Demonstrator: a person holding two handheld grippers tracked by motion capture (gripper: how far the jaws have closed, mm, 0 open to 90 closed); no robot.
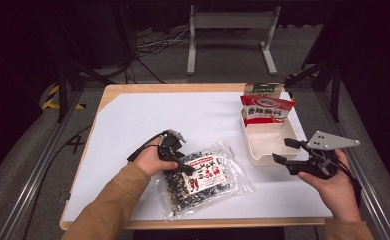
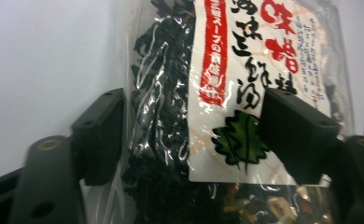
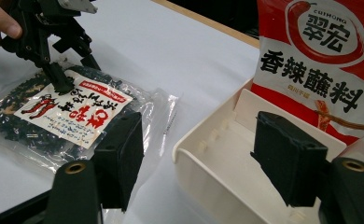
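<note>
1. Left gripper [image 2: 189,140], seen closest in the left gripper view: its two black jaws stand either side of the clear seaweed packet [image 2: 227,93]. The jaws stand apart; whether the pads already press the film cannot be told.
2. Seaweed packet [image 1: 203,177]: a flat transparent bag of dark dried seaweed with a white-and-red printed label, lying on the white table sheet [image 1: 148,120] near the front edge, left of centre-right. Its long axis runs diagonally, from the near-left corner toward the far-right corner in the high view; the label faces up.
3. In the high view the left gripper [image 1: 183,167] comes onto the packet's far-left part, the person's left hand [image 1: 150,160] wrapped round its body.
4. The packet's near end is cut off at the bottom of the left gripper view; small print on the label is too blurred to read.
5. Right gripper [image 1: 283,151]: held in the right hand [image 1: 333,187] just beside the white plastic tray [image 1: 255,150], jaws spread wide with nothing between them. In the right gripper view [image 3: 203,158] the jaws frame the tray's near corner [image 3: 194,154].
6. Red-and-white seasoning pouch [image 1: 266,109]: stands upright in the tray's far end, leaning on its back wall; its lower part is hidden behind the tray wall and, in the right gripper view [image 3: 320,60], its top is cut off.
7. The wooden table edge [image 1: 183,88] shows beyond the sheet.
</note>
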